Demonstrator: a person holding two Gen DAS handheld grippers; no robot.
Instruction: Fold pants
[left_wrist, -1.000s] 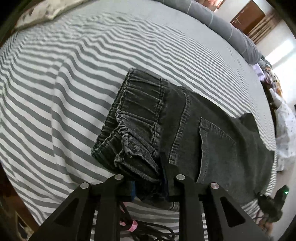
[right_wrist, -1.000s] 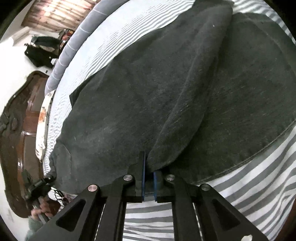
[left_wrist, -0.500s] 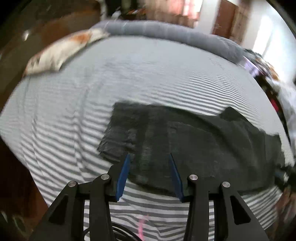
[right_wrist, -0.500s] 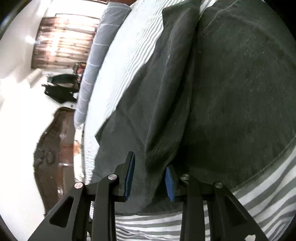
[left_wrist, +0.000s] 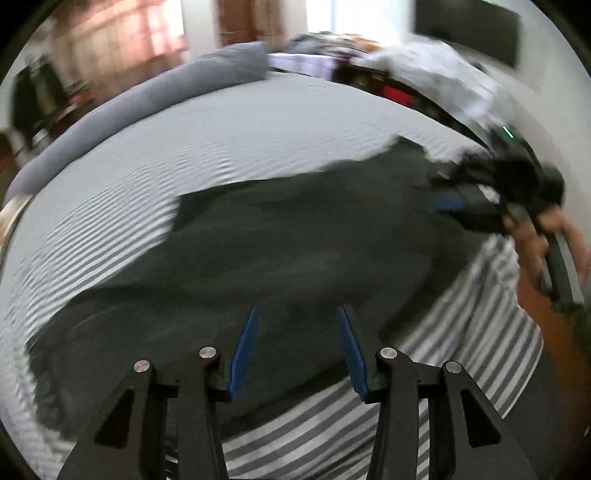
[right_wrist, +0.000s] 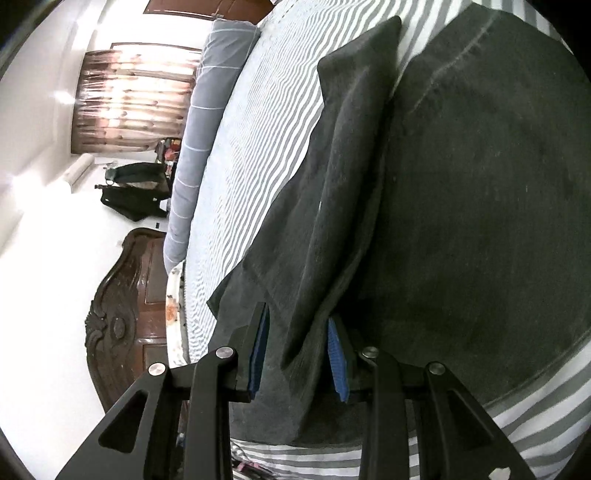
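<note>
Waistband gone from blurred pants (left_wrist: 280, 266)

The right gripper (right_wrist: 298, 354), its jaws just opened, straddles a raised fold of dark grey denim pants (right_wrist: 461, 221) on the grey-and-white striped bedsheet (right_wrist: 258, 129).

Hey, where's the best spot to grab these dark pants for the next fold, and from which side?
Probably the raised fold ridge of the pants, approached from the near bed edge. It stands up off the flat cloth and already lies between the open right gripper pads, so closing there should catch it.
</note>
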